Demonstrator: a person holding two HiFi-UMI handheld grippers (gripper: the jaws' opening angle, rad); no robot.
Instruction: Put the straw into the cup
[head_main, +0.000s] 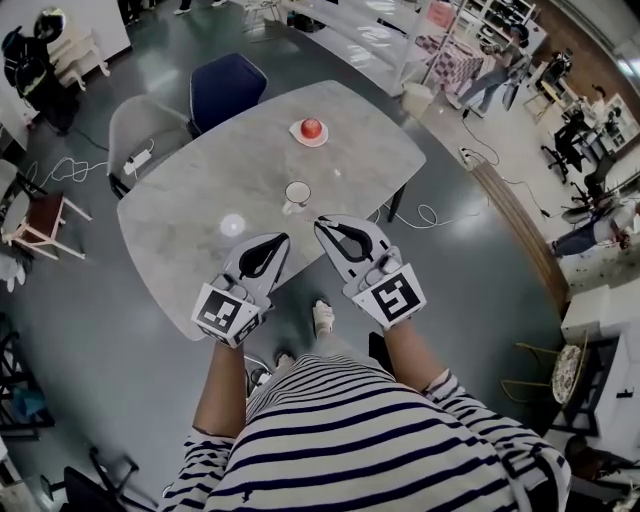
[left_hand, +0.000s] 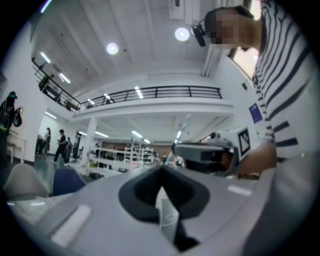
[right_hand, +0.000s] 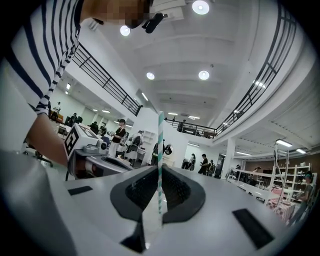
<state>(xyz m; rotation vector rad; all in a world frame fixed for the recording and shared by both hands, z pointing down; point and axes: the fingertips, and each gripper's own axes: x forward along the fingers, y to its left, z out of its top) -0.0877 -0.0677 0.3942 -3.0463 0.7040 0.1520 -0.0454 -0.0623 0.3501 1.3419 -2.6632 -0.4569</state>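
On the marbled table (head_main: 200, 215), the cup (head_main: 297, 194); grey chair (head_main: 140, 128), blue chair (head_main: 226, 88) behind.

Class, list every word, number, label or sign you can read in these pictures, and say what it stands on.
No words or numbers are readable in any view.
Left cube on left hand-held gripper: square marker pattern, no letters.
Right cube on right hand-held gripper: the same.
Blue wall sign: too blurred to read.

Teal-striped straw (right_hand: 160, 145) stands upright, pinched in the right gripper (head_main: 320, 224); white cup (head_main: 297, 194) sits upright just beyond it.
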